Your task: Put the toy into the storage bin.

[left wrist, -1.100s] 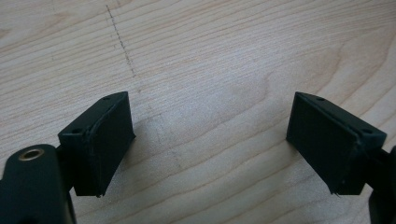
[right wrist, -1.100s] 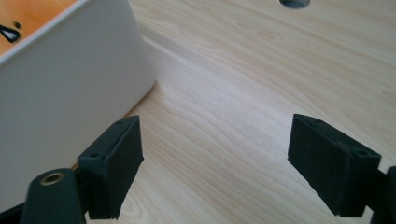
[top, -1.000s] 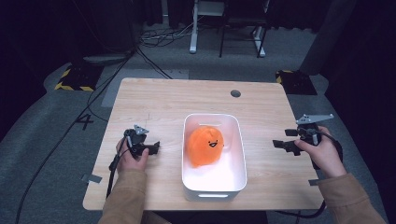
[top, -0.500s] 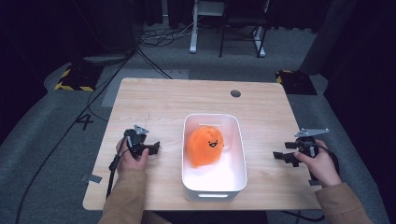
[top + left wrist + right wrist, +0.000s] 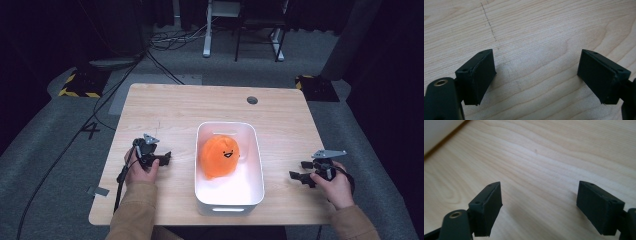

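An orange plush toy (image 5: 220,157) with a small smiling face lies in a white plastic bin (image 5: 200,150) at the middle of the wooden table (image 5: 175,107). My left gripper (image 5: 167,157) rests low on the table left of the bin, pointing toward it, open with bare wood between its jaws (image 5: 536,75). My right gripper (image 5: 296,176) sits low near the table's front right, pointing left toward the bin. Its jaws (image 5: 539,205) have just closed slightly but still stand open, with nothing between them. The bin's white wall (image 5: 436,130) shows at the upper left of the right gripper view.
A round grey cable grommet (image 5: 252,100) sits near the table's far edge. Cables (image 5: 120,175) trail from the left gripper over the table's left side to the carpet. Chair and desk legs (image 5: 240,35) stand beyond the table.
My right gripper has come down and toward the front edge, from raised above the table to just over its surface. The left gripper and the plush have stayed put.
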A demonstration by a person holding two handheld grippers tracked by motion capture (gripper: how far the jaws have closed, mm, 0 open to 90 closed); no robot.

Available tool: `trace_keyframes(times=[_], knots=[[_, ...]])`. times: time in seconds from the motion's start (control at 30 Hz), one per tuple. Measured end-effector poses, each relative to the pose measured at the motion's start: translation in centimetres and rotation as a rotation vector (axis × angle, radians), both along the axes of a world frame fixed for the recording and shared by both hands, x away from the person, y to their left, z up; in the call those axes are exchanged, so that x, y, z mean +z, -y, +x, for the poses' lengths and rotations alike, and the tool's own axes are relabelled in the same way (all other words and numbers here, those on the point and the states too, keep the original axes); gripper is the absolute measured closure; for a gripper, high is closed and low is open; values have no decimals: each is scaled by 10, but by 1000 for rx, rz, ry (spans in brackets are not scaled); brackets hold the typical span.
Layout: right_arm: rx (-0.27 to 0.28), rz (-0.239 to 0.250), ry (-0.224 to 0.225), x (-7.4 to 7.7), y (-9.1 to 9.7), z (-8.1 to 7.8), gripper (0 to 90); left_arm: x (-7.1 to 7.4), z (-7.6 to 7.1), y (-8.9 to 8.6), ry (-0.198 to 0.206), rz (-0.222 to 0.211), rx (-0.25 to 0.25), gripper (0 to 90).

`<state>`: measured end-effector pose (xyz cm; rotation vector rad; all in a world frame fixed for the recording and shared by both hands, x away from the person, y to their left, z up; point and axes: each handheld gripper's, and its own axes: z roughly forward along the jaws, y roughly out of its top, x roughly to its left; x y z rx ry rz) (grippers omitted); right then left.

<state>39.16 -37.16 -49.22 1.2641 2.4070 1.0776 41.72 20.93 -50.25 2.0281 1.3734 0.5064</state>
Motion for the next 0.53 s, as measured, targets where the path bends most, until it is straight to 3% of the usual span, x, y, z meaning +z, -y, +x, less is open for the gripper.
trace_keyframes(times=[0.1, 0.2, 0.53], knots=[[4, -35, 58, -4, 0, -2, 207, 0, 0, 0, 0, 0, 0, 150], [16, -72, 145, -11, -2, -4, 189, 0, 0, 0, 0, 0, 0, 150], [30, -76, 139, -11, -2, 0, 164, 0, 0, 0, 0, 0, 0, 150]])
